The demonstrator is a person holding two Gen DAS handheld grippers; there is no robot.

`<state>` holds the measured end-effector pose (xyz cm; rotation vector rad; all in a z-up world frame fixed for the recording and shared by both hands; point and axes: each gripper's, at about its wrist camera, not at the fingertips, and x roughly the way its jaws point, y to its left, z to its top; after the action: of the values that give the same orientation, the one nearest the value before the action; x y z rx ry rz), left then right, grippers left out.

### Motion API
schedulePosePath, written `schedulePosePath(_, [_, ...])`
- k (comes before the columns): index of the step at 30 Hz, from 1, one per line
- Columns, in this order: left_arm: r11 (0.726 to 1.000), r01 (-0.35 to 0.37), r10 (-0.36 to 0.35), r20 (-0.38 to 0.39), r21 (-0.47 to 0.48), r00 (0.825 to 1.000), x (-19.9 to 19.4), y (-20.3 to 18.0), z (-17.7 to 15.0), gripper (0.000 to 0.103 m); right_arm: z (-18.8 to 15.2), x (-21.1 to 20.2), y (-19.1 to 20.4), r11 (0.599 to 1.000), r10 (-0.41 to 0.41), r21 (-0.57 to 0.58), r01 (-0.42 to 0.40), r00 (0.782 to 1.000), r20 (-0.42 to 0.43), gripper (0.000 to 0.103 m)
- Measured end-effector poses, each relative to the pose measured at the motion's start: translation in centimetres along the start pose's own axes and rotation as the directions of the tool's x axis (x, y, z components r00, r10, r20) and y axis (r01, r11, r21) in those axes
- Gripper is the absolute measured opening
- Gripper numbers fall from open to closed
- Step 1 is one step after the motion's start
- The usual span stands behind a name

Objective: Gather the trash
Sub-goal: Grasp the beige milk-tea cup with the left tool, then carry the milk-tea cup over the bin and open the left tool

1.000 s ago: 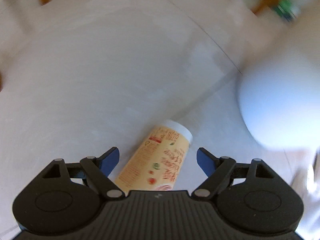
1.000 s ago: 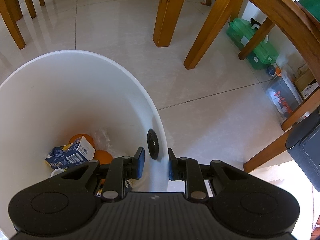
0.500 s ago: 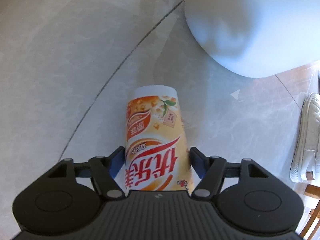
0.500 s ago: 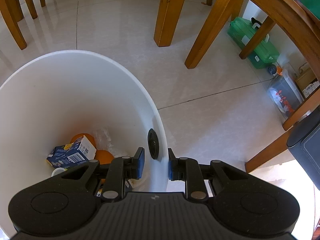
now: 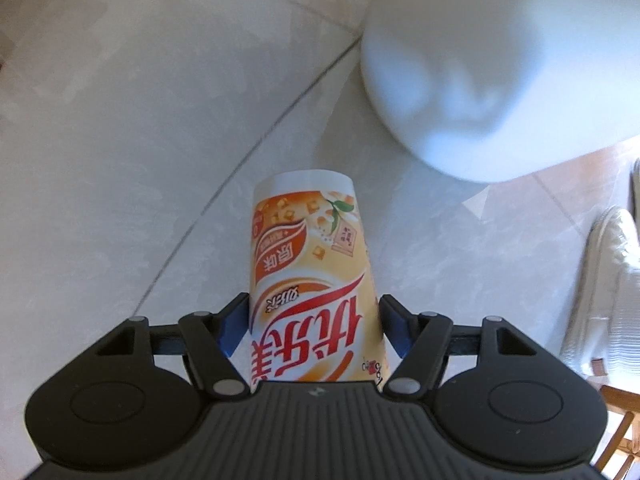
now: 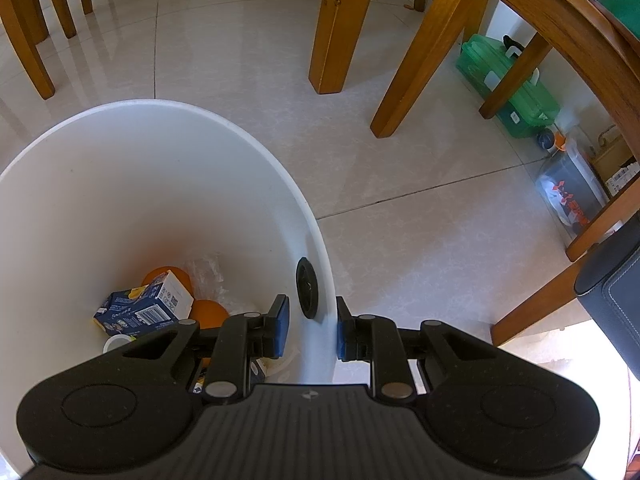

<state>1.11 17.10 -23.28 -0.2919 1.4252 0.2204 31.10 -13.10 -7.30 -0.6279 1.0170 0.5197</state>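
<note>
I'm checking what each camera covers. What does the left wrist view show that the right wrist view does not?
Only the left wrist view shows the left gripper shut on an orange cup, and a white shoe on the floor. Only the right wrist view shows the right gripper clamping the bin's wall, the blue carton inside, wooden chair legs and a green box. Both show the white bin and tiled floor.

left claw (image 5: 314,328) points down, blue pads clamped on smth; right claw (image 6: 308,328) angled down, pinched narrow.
</note>
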Motion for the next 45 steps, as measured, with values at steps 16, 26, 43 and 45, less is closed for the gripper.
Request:
schedulePosePath(16, [0.989,0.142,-0.143,0.416,0.034,0.898,-24.8,-4.8,5.9,0.069,-0.1,0.1,0.7,0.999,-0.039,-0.027,0.039,0.999,0.009,0.026])
schedulePosePath(26, [0.952,0.299,-0.249,0.412,-0.06,0.876,-19.8,-7.9,13.3,0.077,-0.1,0.0,0.0,1.0,0.005,-0.004,-0.005,1.0,0.003,0.026])
schedulePosePath(43, [0.997,0.067,-0.043,0.49,-0.032,0.871,-19.1,-9.7,10.7,0.098,-0.2,-0.2,0.3,1.0,0.019,-0.016,-0.019,1.0,0.001,0.032])
schedulePosePath(45, [0.999,0.012,0.014,0.52,-0.047,0.854,-19.6,-9.9,10.0,0.099,-0.3,-0.3,0.4,1.0,0.019,-0.014,-0.019,1.0,-0.003,0.032])
